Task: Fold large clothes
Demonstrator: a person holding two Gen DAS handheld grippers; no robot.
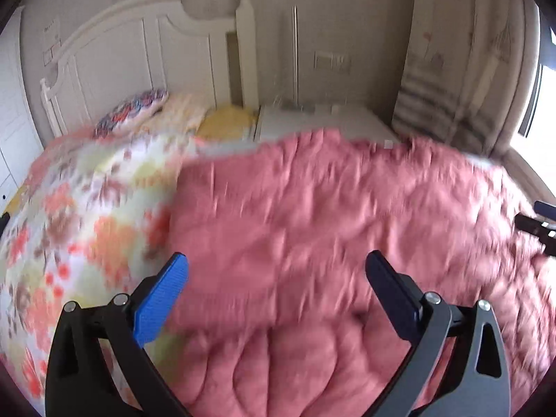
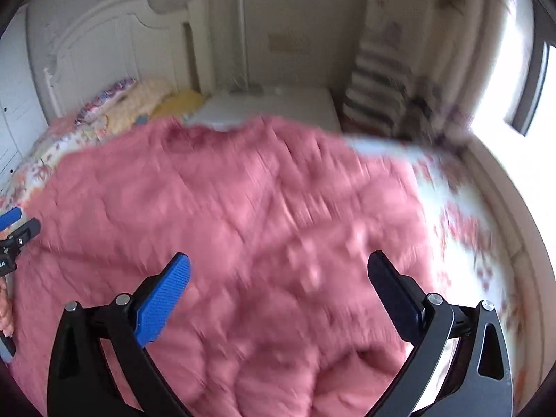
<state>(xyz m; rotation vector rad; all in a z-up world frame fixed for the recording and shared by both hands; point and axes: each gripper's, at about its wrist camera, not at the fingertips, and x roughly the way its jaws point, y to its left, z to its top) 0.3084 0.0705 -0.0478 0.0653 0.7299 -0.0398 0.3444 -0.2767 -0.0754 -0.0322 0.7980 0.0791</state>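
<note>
Grippers (image 1: 276, 293) (image 2: 278, 295) agape (blurred) above pink quilt (image 1: 312, 208).

Home bedroom: white carved headboard (image 1: 114, 59), pillows (image 1: 132, 113), floral bedding (image 1: 80, 215), curtained window (image 2: 500, 80).

Motion blur smears the pink quilt (image 1: 312, 215) and the flowered bedspread (image 1: 69, 229), so stitching and print cannot be read. The quilt covers most of the bed, and its near end runs off the bottom edge. Only a sliver of the right gripper (image 1: 537, 224) shows at the left wrist view's edge.
</note>
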